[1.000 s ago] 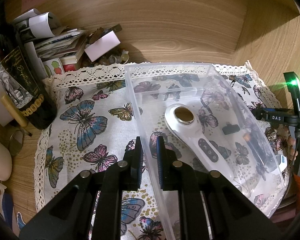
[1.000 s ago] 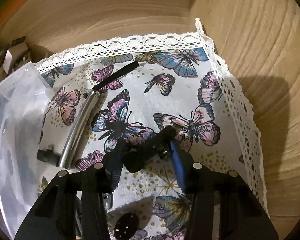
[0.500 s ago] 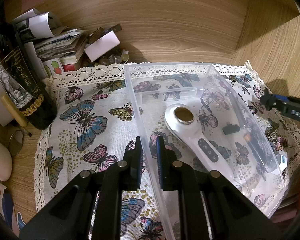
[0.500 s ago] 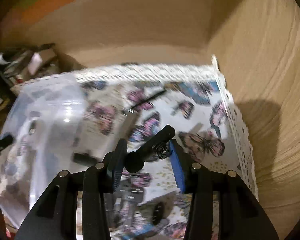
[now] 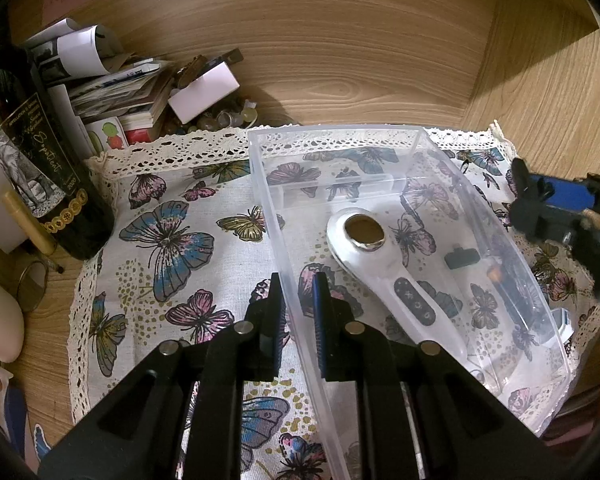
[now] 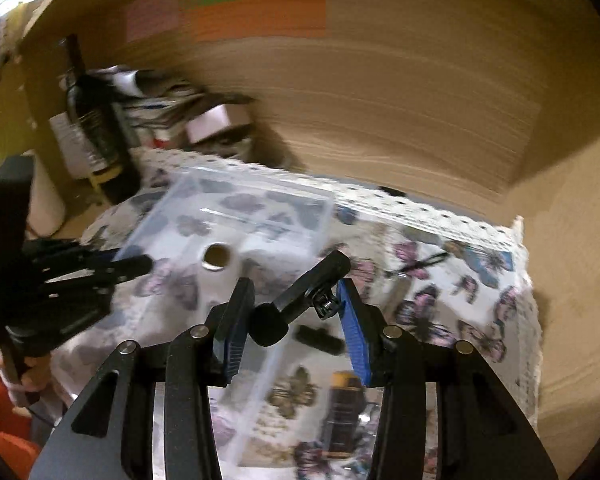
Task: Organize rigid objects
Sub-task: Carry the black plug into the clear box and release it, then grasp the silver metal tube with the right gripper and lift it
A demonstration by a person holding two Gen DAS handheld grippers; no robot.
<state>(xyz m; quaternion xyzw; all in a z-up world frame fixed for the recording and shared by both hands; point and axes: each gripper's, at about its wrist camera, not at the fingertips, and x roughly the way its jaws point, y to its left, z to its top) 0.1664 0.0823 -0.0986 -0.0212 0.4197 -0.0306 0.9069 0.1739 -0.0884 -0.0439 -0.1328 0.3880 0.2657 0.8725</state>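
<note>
A clear plastic box (image 5: 340,136) lies on the butterfly cloth (image 5: 160,240). Inside it are a white handheld device with a gold disc (image 5: 364,232) and a small black piece (image 5: 462,258). My left gripper (image 5: 298,300) is shut on the box's left wall. My right gripper (image 6: 296,312) is shut on a black clamp-like part (image 6: 300,296) with a spring and holds it in the air over the box's right side (image 6: 228,200). The right gripper also shows at the right edge of the left wrist view (image 5: 540,208).
A dark wine bottle (image 5: 32,152) stands at the left beside stacked papers and small clutter (image 5: 140,88). Wooden walls (image 5: 340,60) close the back and right. A yellow-capped dark item (image 6: 340,412) and other small items lie on the cloth right of the box.
My right gripper has lifted the black clamp-like part off the cloth and carried it left, over the box. My left gripper and the box have stayed still.
</note>
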